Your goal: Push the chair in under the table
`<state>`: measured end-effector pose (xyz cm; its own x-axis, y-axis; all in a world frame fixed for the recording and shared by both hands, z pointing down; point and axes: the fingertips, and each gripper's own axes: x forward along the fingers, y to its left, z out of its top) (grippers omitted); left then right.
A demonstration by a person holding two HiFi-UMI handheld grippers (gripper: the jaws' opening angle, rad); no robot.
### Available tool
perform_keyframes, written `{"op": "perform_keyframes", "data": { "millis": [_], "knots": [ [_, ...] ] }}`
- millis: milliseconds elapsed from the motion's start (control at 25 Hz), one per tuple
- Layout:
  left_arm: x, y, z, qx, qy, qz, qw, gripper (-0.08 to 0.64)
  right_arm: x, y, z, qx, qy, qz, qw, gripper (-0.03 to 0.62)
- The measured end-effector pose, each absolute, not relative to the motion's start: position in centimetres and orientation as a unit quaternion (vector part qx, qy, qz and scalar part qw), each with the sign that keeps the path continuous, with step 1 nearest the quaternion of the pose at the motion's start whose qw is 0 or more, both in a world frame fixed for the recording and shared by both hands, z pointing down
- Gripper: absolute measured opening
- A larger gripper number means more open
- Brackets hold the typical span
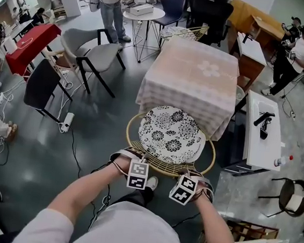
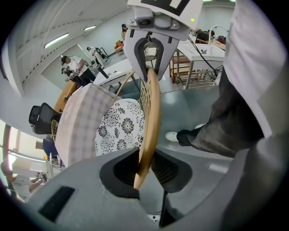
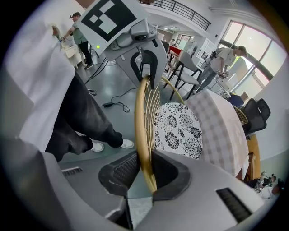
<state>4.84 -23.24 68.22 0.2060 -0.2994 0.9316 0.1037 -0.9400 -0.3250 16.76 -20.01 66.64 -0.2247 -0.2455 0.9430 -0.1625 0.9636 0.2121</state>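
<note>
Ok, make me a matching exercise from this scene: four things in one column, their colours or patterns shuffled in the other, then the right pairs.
Things:
1. cushion
2. tablecloth
3. chair rim
4. far-left table

Looks:
A. tan wicker
B. red
C. pale checks
D. black and white flowers

Pairs: 1-D, 2-C, 3-A, 4-B

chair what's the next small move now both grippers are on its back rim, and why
Probably ease the chair a little way forward toward the table. The left gripper and right gripper are each shut on its rattan back rim, and nearly all of the floral cushion lies outside the table's edge, so it isn't under yet.
</note>
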Motion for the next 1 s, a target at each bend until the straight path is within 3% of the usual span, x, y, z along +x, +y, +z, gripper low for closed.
{"op": "perform_keyframes", "data": {
  "millis": [1000],
  "knots": [
    [7.0,-34.4,68.7,-0.762,0.047,-0.622,0.173,0.074,18.7,-30.8,67.1,0.146,-0.770,-0.016,0.621,0.057]
  ]
}}
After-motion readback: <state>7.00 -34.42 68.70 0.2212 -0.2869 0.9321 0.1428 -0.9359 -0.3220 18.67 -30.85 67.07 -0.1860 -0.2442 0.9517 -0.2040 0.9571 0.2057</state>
